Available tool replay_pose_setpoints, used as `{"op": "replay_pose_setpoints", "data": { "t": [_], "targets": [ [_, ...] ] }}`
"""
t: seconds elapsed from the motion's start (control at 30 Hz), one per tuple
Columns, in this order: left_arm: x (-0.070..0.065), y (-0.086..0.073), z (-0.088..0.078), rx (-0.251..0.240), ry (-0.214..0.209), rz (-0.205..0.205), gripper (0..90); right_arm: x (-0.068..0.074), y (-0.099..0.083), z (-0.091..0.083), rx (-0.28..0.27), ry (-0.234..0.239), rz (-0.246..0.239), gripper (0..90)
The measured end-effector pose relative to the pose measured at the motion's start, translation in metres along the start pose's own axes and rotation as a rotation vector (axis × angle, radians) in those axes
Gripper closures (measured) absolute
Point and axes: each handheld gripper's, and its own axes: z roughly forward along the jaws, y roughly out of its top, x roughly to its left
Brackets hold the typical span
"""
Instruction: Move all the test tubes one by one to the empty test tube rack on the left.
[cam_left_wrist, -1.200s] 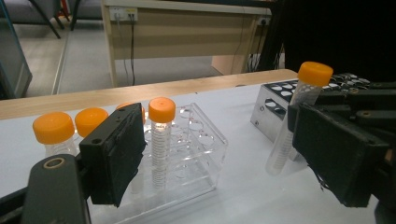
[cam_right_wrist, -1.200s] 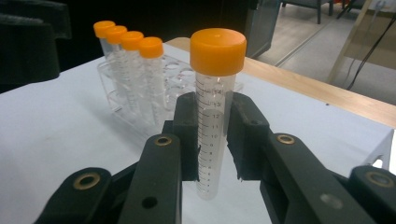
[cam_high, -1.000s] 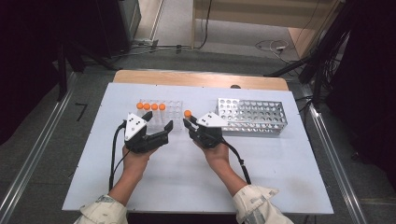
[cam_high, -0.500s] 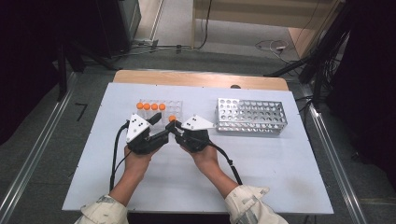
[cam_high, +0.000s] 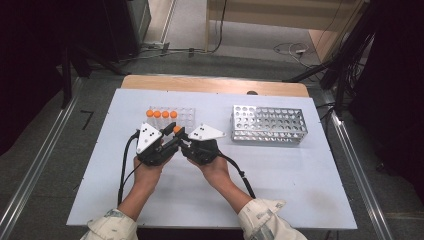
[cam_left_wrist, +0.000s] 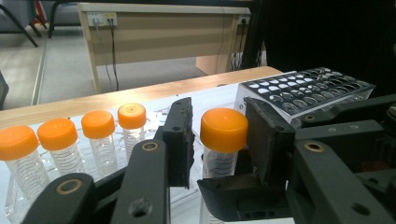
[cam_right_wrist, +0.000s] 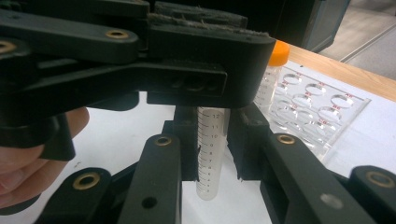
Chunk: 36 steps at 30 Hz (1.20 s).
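Over the white bench (cam_high: 300, 170) we see the two claws meeting just in front of the clear rack (cam_high: 172, 117), both on one orange-capped tube (cam_left_wrist: 223, 140). The right claw (cam_right_wrist: 212, 154) is clamped on the lower, graduated part of the tube, which stands upright between its pads with the rounded tip hanging free above the bench. The left claw (cam_left_wrist: 218, 140) has just been closing around the top of that same tube: in the left gripper view the orange cap sits between its two pads, the right pad at the cap's edge and the left pad just beside it, and we cannot tell whether they press yet. In the high view the tube's cap (cam_high: 177, 129) shows as an orange dot between the left claw (cam_high: 167, 140) and the right claw (cam_high: 184, 142), held off the bench. Four more capped tubes (cam_high: 160, 114) stand in a row along the left part of the clear rack. A metal rack (cam_high: 268, 123) lies well apart to the right.
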Motion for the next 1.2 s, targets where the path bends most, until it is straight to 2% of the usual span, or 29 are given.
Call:
{"op": "replay_pose_setpoints", "data": {
  "t": [0.23, 0.6, 0.73, 0.77, 0.83, 0.9, 1.0, 1.2],
  "targets": [
    [-0.001, -0.001, 0.000, -0.001, 0.006, 0.008, 69.3, 0.000, 0.000, 0.000, 0.005, -0.001, -0.005, 72.2],
    [-0.001, 0.000, 0.000, -0.007, 0.007, 0.003, 70.2, 0.000, 0.001, 0.000, 0.003, -0.005, -0.014, 70.3],
    [0.000, 0.000, 0.000, -0.007, 0.007, 0.005, 70.3, 0.000, 0.001, -0.003, 0.010, -0.006, -0.046, 49.9],
    [0.001, 0.001, 0.000, -0.007, 0.009, 0.002, 70.3, -0.001, 0.001, -0.004, 0.017, -0.011, -0.060, 45.5],
    [0.001, 0.002, 0.000, -0.010, 0.009, 0.002, 70.3, -0.004, 0.000, -0.007, 0.026, -0.034, -0.060, 37.4],
    [0.001, 0.004, 0.000, -0.010, 0.006, 0.001, 70.3, -0.008, -0.001, -0.010, 0.030, -0.049, -0.053, 32.2],
    [0.001, 0.008, 0.000, -0.014, -0.003, 0.006, 70.3, -0.014, -0.003, -0.015, 0.071, -0.077, -0.062, 26.7],
    [0.004, 0.016, 0.003, -0.014, -0.003, -0.003, 70.3, -0.024, -0.012, -0.035, 0.071, -0.101, -0.040, 20.6]
  ]
}}
